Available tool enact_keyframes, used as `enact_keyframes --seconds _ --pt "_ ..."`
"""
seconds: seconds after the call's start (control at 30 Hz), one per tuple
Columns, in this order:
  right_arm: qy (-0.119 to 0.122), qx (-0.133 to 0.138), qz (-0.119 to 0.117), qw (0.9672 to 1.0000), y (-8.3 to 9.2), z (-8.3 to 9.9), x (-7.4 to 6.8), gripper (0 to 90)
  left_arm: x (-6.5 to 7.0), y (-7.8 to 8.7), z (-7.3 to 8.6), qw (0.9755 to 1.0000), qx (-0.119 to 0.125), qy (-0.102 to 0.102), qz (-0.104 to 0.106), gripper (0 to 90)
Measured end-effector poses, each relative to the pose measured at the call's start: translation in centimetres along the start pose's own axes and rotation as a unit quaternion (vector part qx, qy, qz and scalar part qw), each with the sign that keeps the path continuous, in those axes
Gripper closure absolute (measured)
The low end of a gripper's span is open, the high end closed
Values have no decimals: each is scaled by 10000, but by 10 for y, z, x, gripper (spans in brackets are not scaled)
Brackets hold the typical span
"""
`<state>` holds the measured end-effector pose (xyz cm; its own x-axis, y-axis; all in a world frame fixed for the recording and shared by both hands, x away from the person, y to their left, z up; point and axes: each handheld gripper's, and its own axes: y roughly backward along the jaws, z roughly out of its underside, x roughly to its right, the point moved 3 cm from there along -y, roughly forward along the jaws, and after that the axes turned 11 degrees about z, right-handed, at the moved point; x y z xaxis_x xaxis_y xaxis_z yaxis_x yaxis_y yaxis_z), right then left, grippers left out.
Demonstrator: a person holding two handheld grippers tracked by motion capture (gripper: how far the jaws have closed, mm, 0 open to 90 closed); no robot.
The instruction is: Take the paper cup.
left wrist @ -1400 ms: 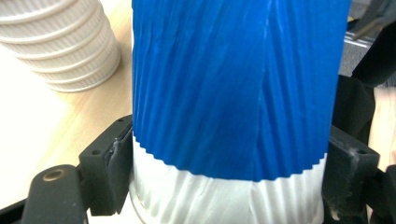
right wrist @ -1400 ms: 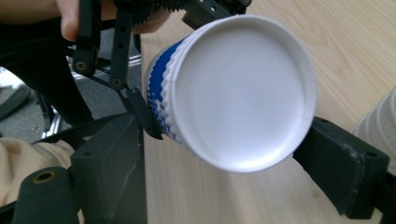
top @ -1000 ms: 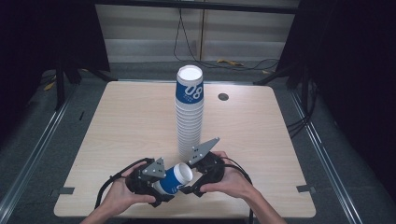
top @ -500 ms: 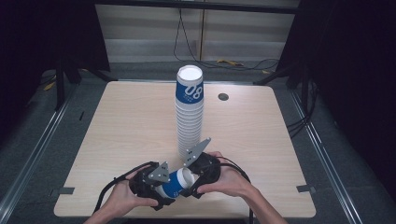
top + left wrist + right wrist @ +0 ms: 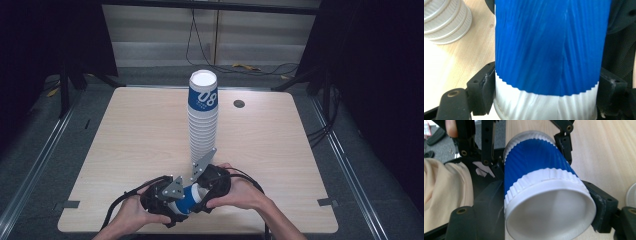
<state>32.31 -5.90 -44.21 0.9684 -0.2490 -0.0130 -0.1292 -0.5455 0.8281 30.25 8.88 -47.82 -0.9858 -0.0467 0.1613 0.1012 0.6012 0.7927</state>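
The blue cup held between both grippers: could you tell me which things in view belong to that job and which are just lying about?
In the job:
- blue cup, lying sideways
- left gripper, jaws pressed on the cup
- right gripper, jaws just closed onto the cup
- tall cup stack

Lying about:
- dark round cap in the table
- cables on the floor behind

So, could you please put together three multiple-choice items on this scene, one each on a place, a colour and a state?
1. Where does the tall stack of cups stand?
A. mid-table
B. on the floor
C. at the table's left edge

2. What colours is the cup held between the grippers?
A. red and white
B. blue and white
C. plain green

3. How does the right gripper stand?
A. wide open, apart from the cup
B. jaws closed on the cup's white end
C. lying unheld on the table

Answers: 1 A, high view shows it centred; 2 B, blue band, white ends; 3 B, both jaws press its sides.
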Motion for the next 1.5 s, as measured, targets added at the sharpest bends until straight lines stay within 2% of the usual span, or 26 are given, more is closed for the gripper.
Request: enact_keyframes --seconds 0.23,0.27,0.3,0.33,0.6,0.77,1.13,1.3,1.4,1.5 --pt "67 47 67 9999 0 0 0 258 -1 1 0 9999 22 -91 -56 178" --pt "-13 -24 81 10000 2 0 -1 261 -1 1 1 9999 125 -55 -87 173" --pt "45 50 80 9999 2 0 0 262 -1 2 1 9998 173 -28 -64 168" --pt "-18 54 76 10000 3 1 0 262 -2 2 1 9997 249 -10 -69 164" --pt "-70 49 56 9999 5 2 2 268 -3 6 2 9987 500 12 -58 156" --pt "-107 11 35 9999 4 2 1 268 -2 9 3 9981 611 13 -86 156" --pt "-161 139 71 9997 11 5 0 269 3 15 2 9965 814 -68 -193 154" --pt "-268 107 132 9995 11 13 1 269 1 20 3 9939 1091 -19 -187 158" --pt "-368 207 177 9990 11 18 4 268 -1 23 5 9912 1315 95 -131 158" --pt "-434 274 233 9984 13 22 5 268 -4 26 8 9900 1396 146 -139 158"
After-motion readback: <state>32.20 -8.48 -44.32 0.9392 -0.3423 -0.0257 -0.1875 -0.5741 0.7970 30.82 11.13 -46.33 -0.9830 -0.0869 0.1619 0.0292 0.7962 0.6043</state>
